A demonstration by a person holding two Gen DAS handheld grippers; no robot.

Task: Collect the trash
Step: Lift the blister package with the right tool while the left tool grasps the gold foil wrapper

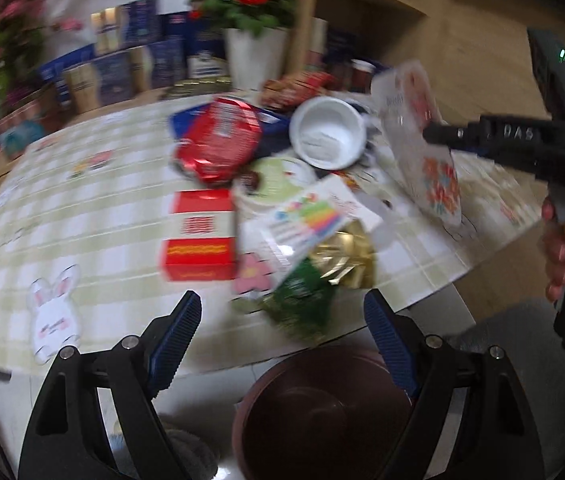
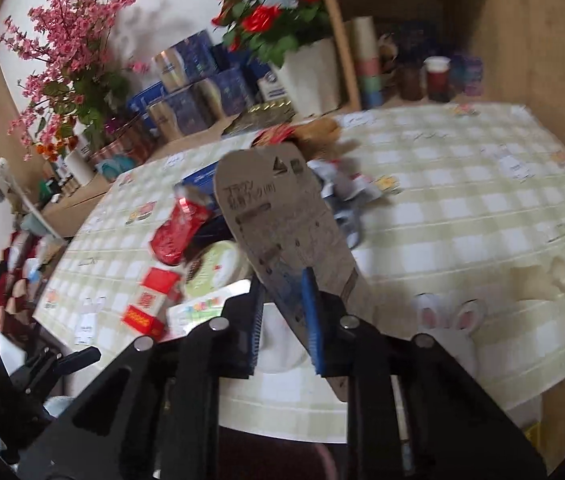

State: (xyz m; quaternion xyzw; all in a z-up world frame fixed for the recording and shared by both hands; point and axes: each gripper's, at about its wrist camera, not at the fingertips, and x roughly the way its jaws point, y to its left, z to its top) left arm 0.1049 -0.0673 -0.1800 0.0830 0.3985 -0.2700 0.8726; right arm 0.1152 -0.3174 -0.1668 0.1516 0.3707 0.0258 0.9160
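- I see a table [image 1: 82, 208] covered with a green-and-white checked cloth printed with rabbits and flowers, standing in front of wooden shelving.
- Behind it I make out a white pot of red roses [image 2: 306, 72], a spray of pink blossom [image 2: 70, 40] and stacked blue boxes [image 2: 194, 80]; all of it is blurred.
- My left wrist view looks over the table's near edge, with a dark brown bin [image 1: 322, 412] on the floor below it.
- That view alone shows the heap of trash whole: a crumpled red wrapper [image 1: 218, 144], a white paper cup [image 1: 326, 132] on its side, a red-and-white carton [image 1: 200, 236], a green packet [image 1: 298, 300], gold foil [image 1: 346, 256] and a rainbow-printed card [image 1: 310, 220].
- It also shows my right gripper [image 1: 428, 134] from the side, a hand [image 1: 562, 248] on its handle, lifted above the table's right part.
- My left gripper [image 1: 282, 320] stands wide with nothing between the blue pads; the green packet lies just beyond its fingertips.
- My right wrist view alone shows the grey printed back of the cardboard blister card [image 2: 282, 224].
- The right gripper [image 2: 284, 316] is narrowed onto that card, a pad pressing on each side of its lower end, and the card juts up and away, clear of the cloth.
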